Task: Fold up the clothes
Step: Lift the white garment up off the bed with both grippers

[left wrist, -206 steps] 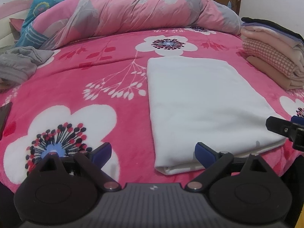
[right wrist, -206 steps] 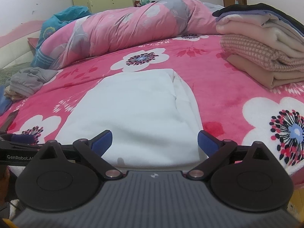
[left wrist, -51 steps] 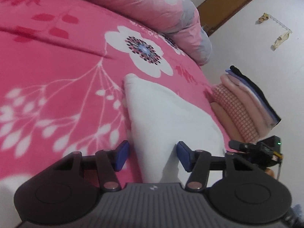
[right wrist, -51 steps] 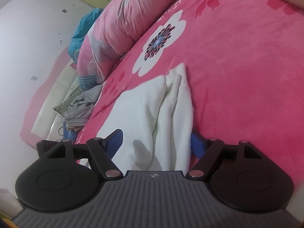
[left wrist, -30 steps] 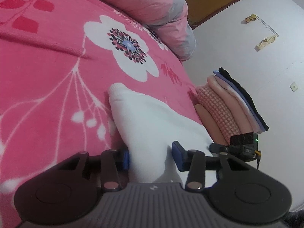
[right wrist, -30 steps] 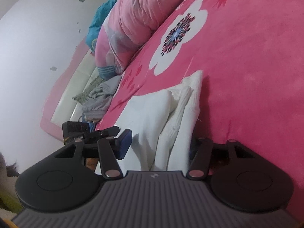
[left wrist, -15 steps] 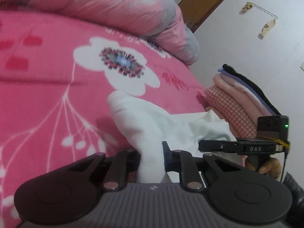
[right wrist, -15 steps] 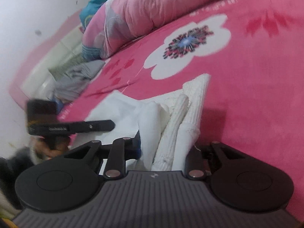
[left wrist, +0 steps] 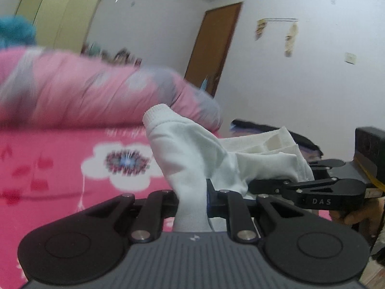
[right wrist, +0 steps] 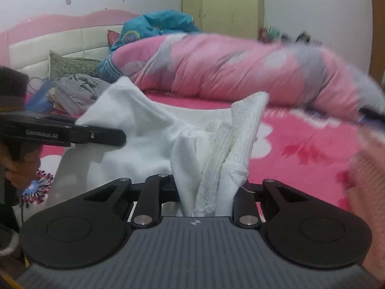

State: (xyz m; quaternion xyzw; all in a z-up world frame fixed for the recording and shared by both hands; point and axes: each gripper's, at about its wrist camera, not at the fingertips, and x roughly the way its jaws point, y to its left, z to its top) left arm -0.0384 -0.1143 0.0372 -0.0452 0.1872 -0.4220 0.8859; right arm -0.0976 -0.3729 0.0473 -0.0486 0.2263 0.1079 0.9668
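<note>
A: Start at the left gripper (left wrist: 192, 198). What has it got?

B: Its jaws are pinched nearly together on a bunched fold of the white garment (left wrist: 192, 149). The cloth rises between the fingers and stands up in a peak with a ribbed cuff at the top.

A: And the right gripper (right wrist: 208, 190)?

B: Its jaws are closing, with the pads already pressing a thicker wad of the same white garment (right wrist: 144, 130), ribbed layers and smooth ones squeezed side by side. From the left camera you see that right gripper (left wrist: 284, 183) off to the right, just beside the left one, a hand (left wrist: 353, 213) behind it.

A: So where does the garment hang?

B: Between the two grippers, stretched from one to the other and lifted above the pink flowered bedspread (left wrist: 60, 166). Seen from the right camera, its lower part drapes down to the left; I cannot tell whether it touches the bed there.

A: What room is around it?

B: Far side, a rolled pink quilt (right wrist: 240, 72) lies across the bed. To the right, a stack of folded clothes (left wrist: 272, 130) sits partly behind the garment. Far left, a grey heap of clothing (right wrist: 77, 89) sits by the headboard (right wrist: 60, 41). The bedspread between quilt and grippers is open.
</note>
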